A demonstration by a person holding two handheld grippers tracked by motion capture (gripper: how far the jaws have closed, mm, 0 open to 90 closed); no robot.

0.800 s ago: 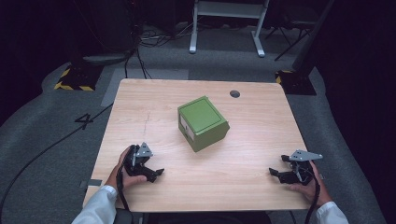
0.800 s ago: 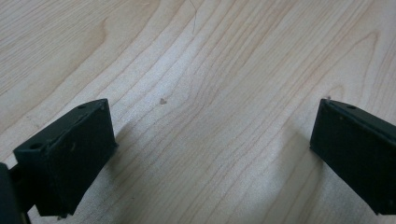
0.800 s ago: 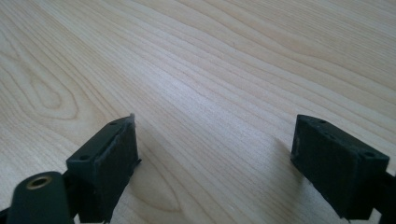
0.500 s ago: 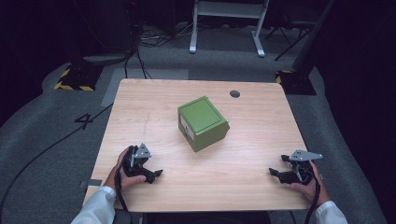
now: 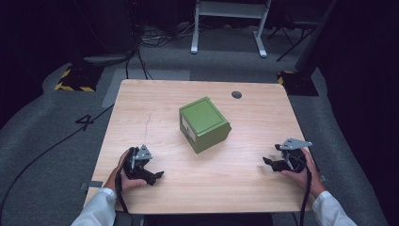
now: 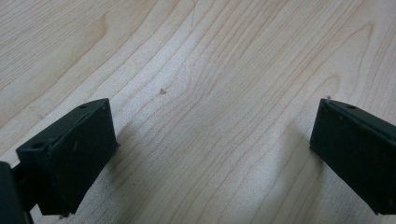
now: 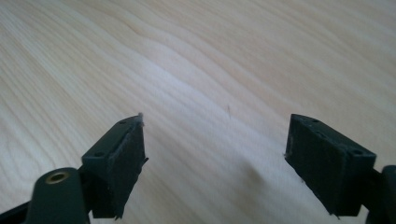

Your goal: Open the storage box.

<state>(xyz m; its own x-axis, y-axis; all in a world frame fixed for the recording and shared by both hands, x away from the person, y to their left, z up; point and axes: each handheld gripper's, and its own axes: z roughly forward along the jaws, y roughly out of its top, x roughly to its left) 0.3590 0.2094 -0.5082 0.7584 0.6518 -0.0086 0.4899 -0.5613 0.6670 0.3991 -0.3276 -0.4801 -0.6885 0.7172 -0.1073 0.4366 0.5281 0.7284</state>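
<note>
A green box (image 5: 204, 123) with a white label on its near left side stands in the middle of the light wooden table (image 5: 150, 108). My left gripper (image 5: 154, 177) rests near the front left corner, held by a hand in a white sleeve, well apart from the box. Its jaws stand wide open over bare wood (image 6: 212, 140). My right gripper (image 5: 269, 165) sits near the front right edge and points left toward the table's middle. It is open too, with nothing but wood between its pads (image 7: 215, 149).
A small dark round hole (image 5: 236, 94) lies in the tabletop behind the box on the right. Grey floor with cables, yellow-black marked blocks (image 5: 75, 77) and a white frame's legs (image 5: 228, 28) surrounds the table.
</note>
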